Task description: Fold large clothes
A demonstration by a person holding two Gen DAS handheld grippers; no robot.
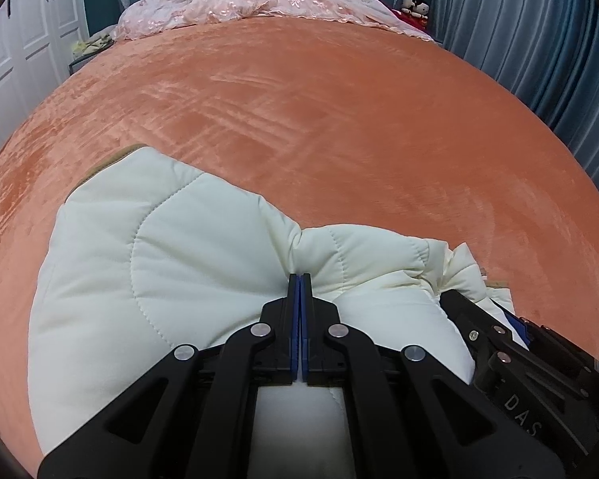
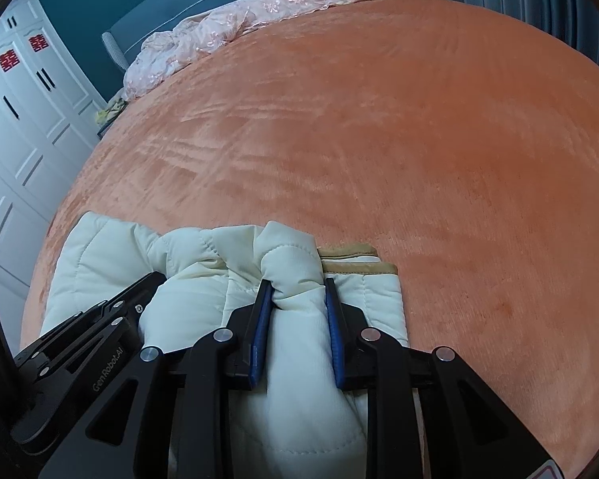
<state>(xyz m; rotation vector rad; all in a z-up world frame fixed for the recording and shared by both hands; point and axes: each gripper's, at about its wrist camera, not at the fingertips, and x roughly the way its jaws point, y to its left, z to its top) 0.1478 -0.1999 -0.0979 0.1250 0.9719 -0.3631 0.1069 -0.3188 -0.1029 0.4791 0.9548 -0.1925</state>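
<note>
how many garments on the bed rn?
1. A cream quilted padded jacket with tan trim lies at the near edge of the orange plush bedspread, gripped by both grippers. The pink embroidered quilt by the headboard is bedding; it could hide more.

Orange bed (image 1: 299, 119) – white wardrobe (image 2: 20, 119), blue curtain (image 1: 539, 40).

"GenRobot.AI" is showing on the left gripper (image 2: 155, 275) body | "DAS" is showing on the right gripper (image 1: 459, 299) body | red double-happiness signs are showing on the far-left wardrobe doors (image 2: 24, 80)
</note>
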